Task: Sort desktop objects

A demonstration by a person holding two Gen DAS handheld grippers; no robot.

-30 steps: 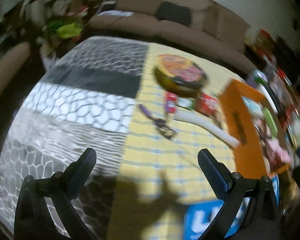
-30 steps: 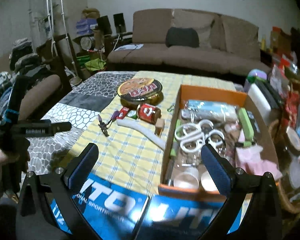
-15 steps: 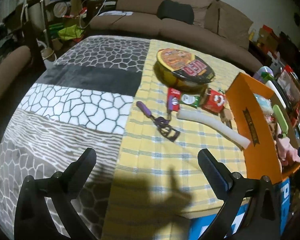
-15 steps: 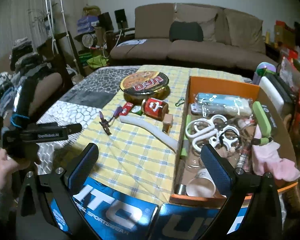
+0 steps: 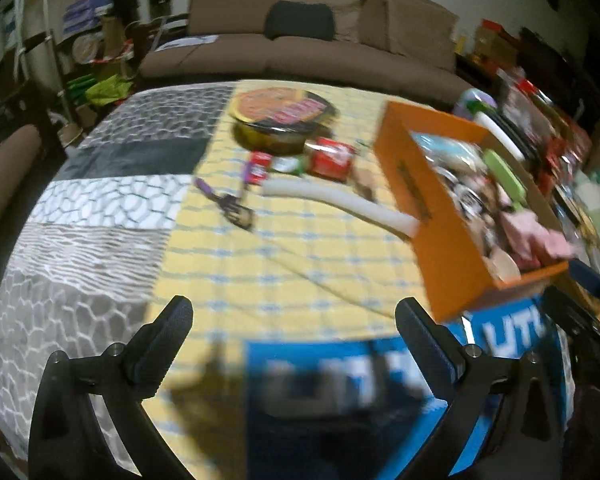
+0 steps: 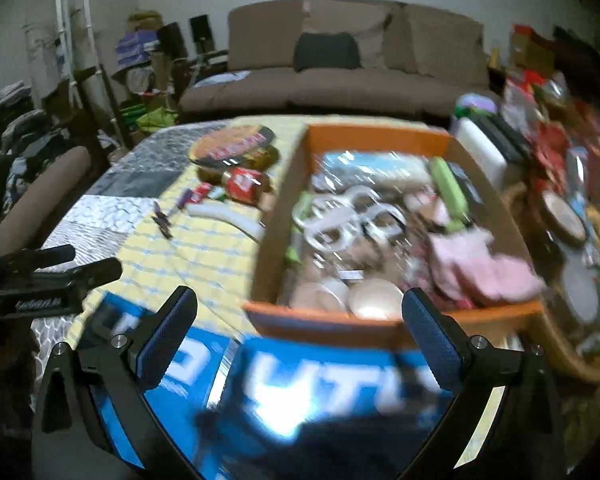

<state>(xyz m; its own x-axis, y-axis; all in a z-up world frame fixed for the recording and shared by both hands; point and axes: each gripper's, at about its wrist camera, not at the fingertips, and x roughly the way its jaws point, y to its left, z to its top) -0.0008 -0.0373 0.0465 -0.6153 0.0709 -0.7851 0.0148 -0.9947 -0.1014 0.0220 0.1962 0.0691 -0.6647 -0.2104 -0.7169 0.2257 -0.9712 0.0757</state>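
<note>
Both the left gripper (image 5: 294, 316) and right gripper (image 6: 300, 308) keep their jaws apart and empty. Since 0.5 s ago both views have blurred; the right one has moved nearer the cluttered orange cardboard box (image 6: 380, 144), and the white curved tube (image 5: 336, 202) stays on the yellow checked bench (image 5: 280, 264).

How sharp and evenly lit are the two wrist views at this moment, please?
Left wrist view: motion blur smears the orange box and blue lettering, the left gripper stays crisp, and a shadow falls on the yellow cloth. Right wrist view: the box contents are smeared, the right gripper is sharp, the corners are dark, and fisheye bending curves the sofa.
</note>
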